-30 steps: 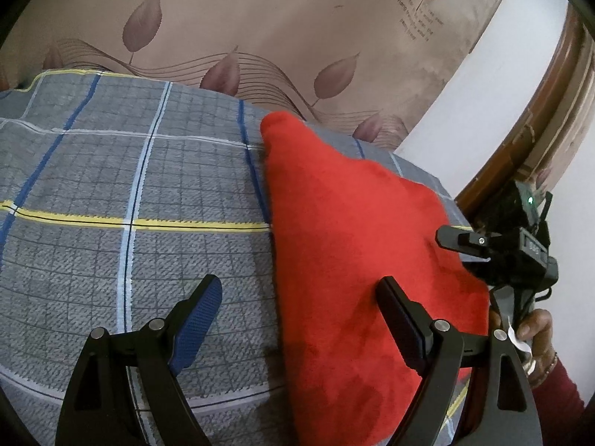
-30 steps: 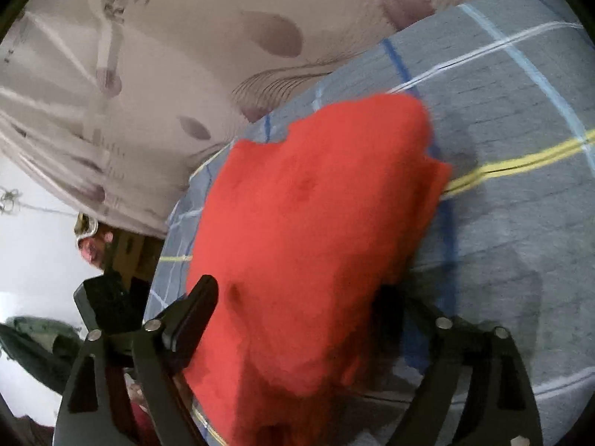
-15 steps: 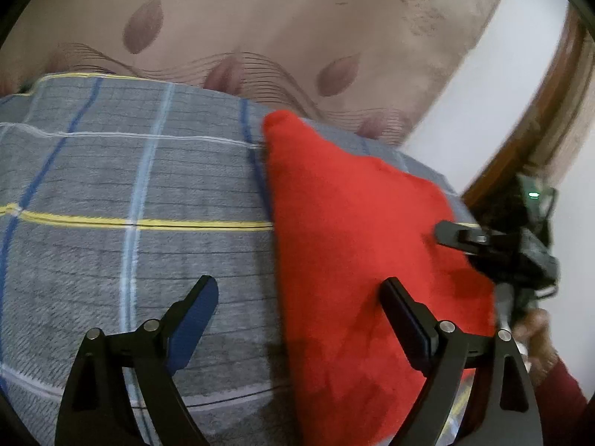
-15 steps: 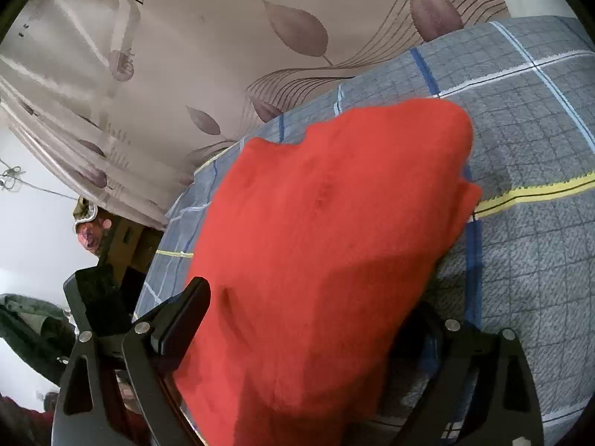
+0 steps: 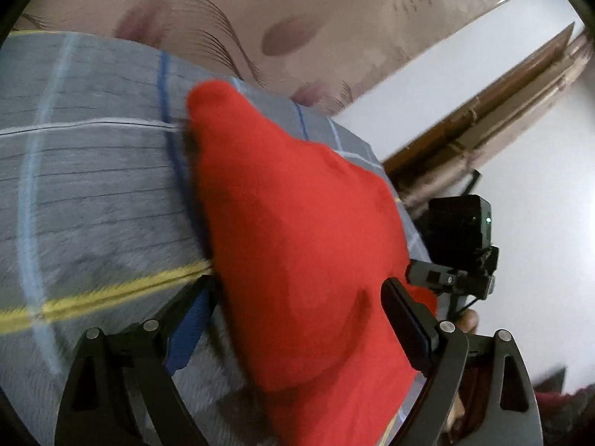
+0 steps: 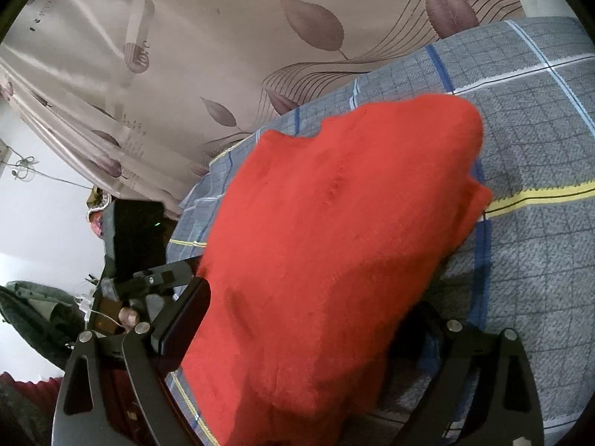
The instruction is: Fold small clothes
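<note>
In the left wrist view, a grey checked bed sheet [image 5: 93, 193] fills the side from 7 to 10 o'clock, with a yellow stripe [image 5: 111, 290] running across it at 8 o'clock. The left gripper [image 5: 297, 308] sits at 6 o'clock with its 2 fingers [image 5: 189, 319] wide apart. The red cloth [image 5: 293, 245] lies on the sheet in the middle and runs down between those fingers, but the fingers do not squeeze it. At 3 o'clock the right gripper [image 5: 457, 256] shows as a black box with a small green light, at the cloth's edge.

In the right wrist view, the left gripper [image 6: 148, 260] is at 9 o'clock, beside the cloth. A brown curtain [image 6: 260, 37] with leaf shapes hangs from 10 to 1 o'clock. The red cloth [image 6: 334, 241] is bunched up in the middle on the bed sheet [image 6: 539, 148]. The right gripper [image 6: 308, 334] is at 6 o'clock. Its fingers [image 6: 182, 319] stand wide, with the cloth heaped between them. The other finger is hidden under the cloth, so I cannot tell if they press on it.
</note>
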A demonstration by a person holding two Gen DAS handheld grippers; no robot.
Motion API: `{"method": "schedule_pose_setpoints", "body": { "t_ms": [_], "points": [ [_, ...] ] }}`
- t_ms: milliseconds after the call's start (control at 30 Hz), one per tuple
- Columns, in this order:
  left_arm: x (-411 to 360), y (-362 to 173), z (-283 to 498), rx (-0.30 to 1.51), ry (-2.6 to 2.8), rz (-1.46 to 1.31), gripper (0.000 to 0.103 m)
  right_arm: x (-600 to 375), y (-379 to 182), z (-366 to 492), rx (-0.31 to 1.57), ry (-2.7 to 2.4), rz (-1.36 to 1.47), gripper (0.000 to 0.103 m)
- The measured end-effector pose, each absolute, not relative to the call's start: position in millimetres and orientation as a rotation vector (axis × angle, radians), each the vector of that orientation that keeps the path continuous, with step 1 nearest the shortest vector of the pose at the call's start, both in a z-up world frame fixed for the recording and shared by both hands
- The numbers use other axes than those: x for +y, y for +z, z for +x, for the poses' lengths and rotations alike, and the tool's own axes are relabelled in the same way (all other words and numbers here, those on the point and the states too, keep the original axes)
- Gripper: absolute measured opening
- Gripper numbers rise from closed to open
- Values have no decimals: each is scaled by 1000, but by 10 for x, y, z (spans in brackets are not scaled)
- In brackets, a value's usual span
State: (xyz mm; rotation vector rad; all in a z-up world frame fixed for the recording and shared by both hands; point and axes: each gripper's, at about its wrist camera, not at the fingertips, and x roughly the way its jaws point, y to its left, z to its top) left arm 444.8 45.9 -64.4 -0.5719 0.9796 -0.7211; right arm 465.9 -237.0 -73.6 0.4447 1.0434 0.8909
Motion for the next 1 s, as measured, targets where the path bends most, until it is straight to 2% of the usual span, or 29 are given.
{"method": "schedule_pose_setpoints", "body": {
  "t_ms": [167,267,333,367,400,467,567,867,900,1000],
  "points": [
    [271,-637,4669,1025,-825,-515,90,-2342,-729,4679,1053,874,439,94],
    [213,-635,4704,1022,-850,-493,90,-2335,-740,4693,1054,868,447,88],
    [206,-629,4687,1004,-840,-491,90,-2362,-775,4720,1067,864,470,72],
    [208,-629,4672,998,-822,-490,86,-2402,-817,4749,1082,858,502,56],
    [211,-630,4654,998,-802,-487,79,-2435,-852,4777,1093,859,533,45],
    [207,-641,4662,1006,-771,-484,71,-2508,-910,4827,1105,876,604,39],
    [244,-664,4687,1016,-758,-520,67,-2539,-929,4832,1104,891,635,39],
    [308,-708,4634,1009,-746,-551,65,-2535,-910,4816,1099,877,642,40],
    [308,-701,4622,1004,-714,-533,53,-2516,-909,4802,1101,861,619,37],
    [214,-664,4567,990,-585,-480,40,-2419,-861,4768,1103,790,528,29]
  ]
}}
